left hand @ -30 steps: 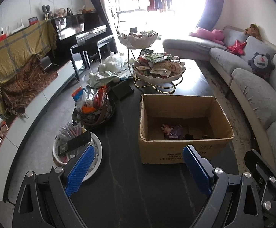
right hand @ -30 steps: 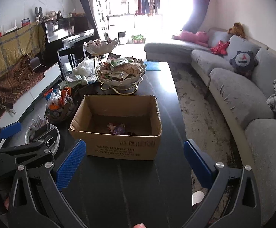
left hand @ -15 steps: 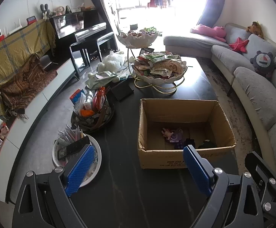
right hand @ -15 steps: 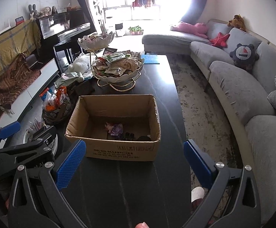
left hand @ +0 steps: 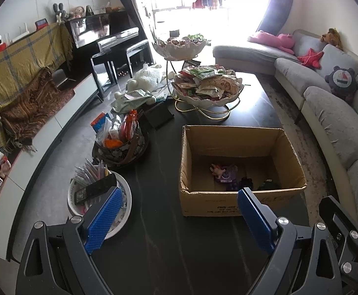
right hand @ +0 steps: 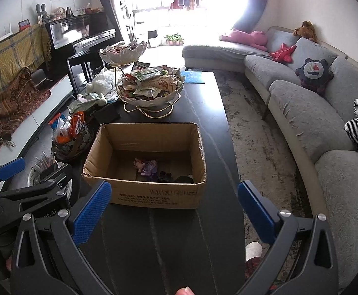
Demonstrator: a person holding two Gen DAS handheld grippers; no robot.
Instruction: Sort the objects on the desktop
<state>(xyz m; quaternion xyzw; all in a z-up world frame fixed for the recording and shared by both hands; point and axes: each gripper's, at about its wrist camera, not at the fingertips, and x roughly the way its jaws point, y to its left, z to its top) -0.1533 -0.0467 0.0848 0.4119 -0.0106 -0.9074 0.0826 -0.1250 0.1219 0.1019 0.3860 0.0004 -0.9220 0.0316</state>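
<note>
The cardboard box (left hand: 240, 169) stands open on the dark tabletop (left hand: 164, 245) and serves as the landmark here: in its bottom lie a small pink and purple toy (left hand: 224, 172) and a couple of dark bits beside it that are too dim to name. Left of the box sits a patterned basket (left hand: 119, 147) stuffed with packets, and nearer the camera, also left of the box, a white bowl (left hand: 123, 211) holding pens and a dark flat device (left hand: 96, 189). Beyond the box stands a two-tier snack stand (left hand: 207, 88). The left tongs (left hand: 177, 217) hang above the bare tabletop in front of the box, jaws spread wide with nothing between them; the right tongs (right hand: 174, 211) hover likewise in front of the box, wide apart and empty. This looks like a pause between items: some things are already in the box and neither hand is committed to the next one. The likely next move is to swing the left tongs toward the bowl or basket, settle on one loose thing, and close on it before carrying it over the box's rim
</note>
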